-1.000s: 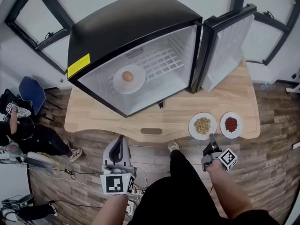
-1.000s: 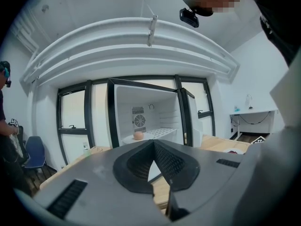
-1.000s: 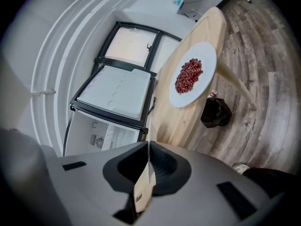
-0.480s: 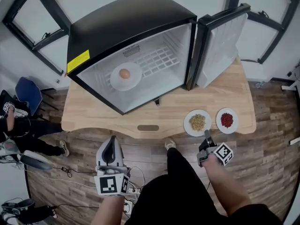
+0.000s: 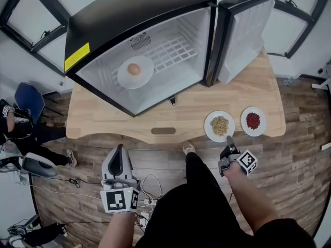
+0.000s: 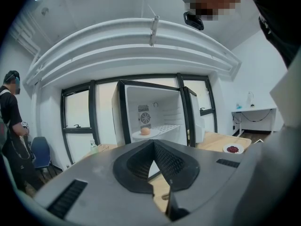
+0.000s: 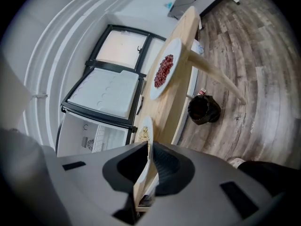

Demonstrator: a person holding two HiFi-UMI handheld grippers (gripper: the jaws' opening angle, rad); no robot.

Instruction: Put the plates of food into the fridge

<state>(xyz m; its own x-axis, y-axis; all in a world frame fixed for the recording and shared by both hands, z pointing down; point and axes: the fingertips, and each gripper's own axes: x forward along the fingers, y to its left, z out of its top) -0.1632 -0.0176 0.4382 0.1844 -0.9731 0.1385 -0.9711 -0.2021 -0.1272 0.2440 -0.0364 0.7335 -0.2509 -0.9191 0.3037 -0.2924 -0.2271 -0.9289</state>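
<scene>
Where wooden worktop (image 5: 103,123) ends, right hand-held gripper (image 5: 228,139) pinches a round white grain plate (image 5: 208,126).
Left hand-held gripper (image 5: 120,149): pressed together, empty.

Brightness: even, bright indoor light in all views; shadows on the pale wooden bench (image 5: 258,94) faint.
Glare: white inside of the open black fridge (image 5: 165,89) nearly washes out.
Distortion: strong fisheye; gripper views have dark rounded corners.
Focus: grey right tongs (image 7: 148,149) and the white plate of tan grains (image 7: 146,132) in them blur close up.
</scene>
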